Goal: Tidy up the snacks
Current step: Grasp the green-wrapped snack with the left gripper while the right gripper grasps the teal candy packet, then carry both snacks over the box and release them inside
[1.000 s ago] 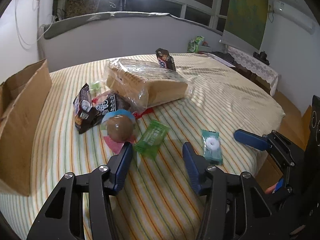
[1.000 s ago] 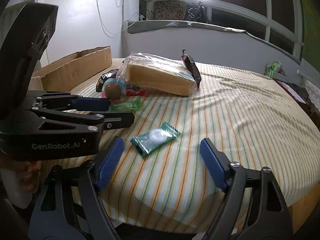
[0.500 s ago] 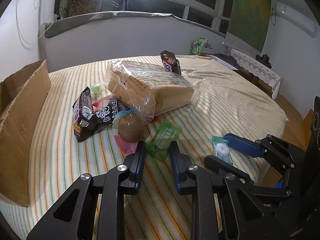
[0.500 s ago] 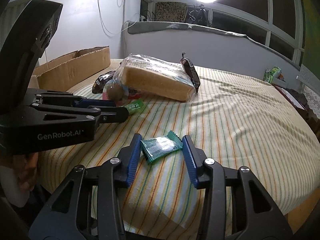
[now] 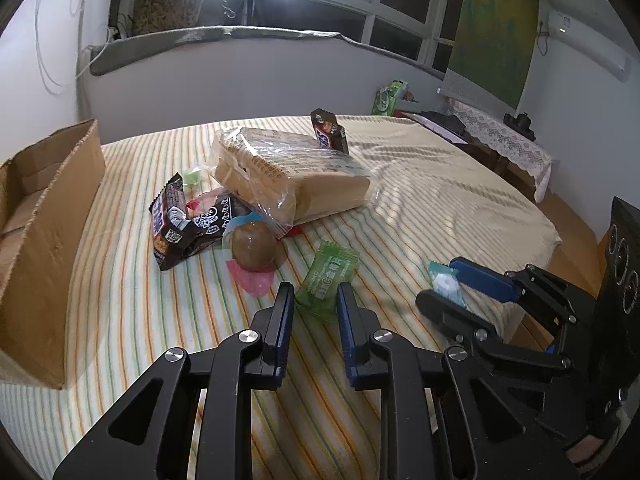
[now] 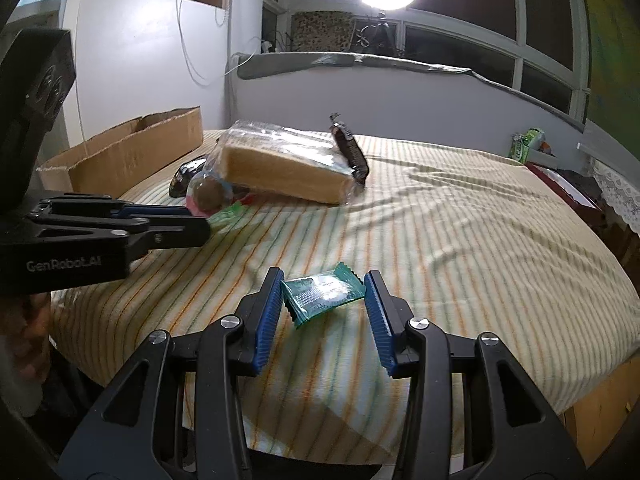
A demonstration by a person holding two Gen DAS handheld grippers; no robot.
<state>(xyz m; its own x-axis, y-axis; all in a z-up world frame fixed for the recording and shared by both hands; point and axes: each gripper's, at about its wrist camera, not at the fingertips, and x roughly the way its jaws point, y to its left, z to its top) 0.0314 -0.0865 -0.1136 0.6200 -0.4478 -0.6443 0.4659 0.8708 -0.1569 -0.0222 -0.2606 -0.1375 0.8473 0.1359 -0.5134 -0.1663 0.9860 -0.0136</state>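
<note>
My left gripper point(image 5: 316, 300) is shut on the near end of a light green candy packet point(image 5: 330, 276) on the striped tablecloth. My right gripper point(image 6: 322, 294) is shut on a teal mint packet point(image 6: 324, 294) and holds it just above the cloth; it also shows in the left wrist view point(image 5: 444, 282). Behind lie a brown ball-shaped sweet point(image 5: 254, 246), dark chocolate wrappers point(image 5: 188, 224), a bagged loaf of bread point(image 5: 288, 176) and a dark candy bar point(image 5: 328, 134) standing against the loaf.
An open cardboard box point(image 5: 44, 224) stands at the left of the table point(image 5: 440, 184); it also shows in the right wrist view point(image 6: 132, 156). A green pack point(image 5: 386, 98) sits on a far sideboard. The table's right edge drops off near my right gripper.
Both grippers went from wide open to shut: the left closed on the light green packet, the right closed on the teal mint packet and lifted it slightly.
</note>
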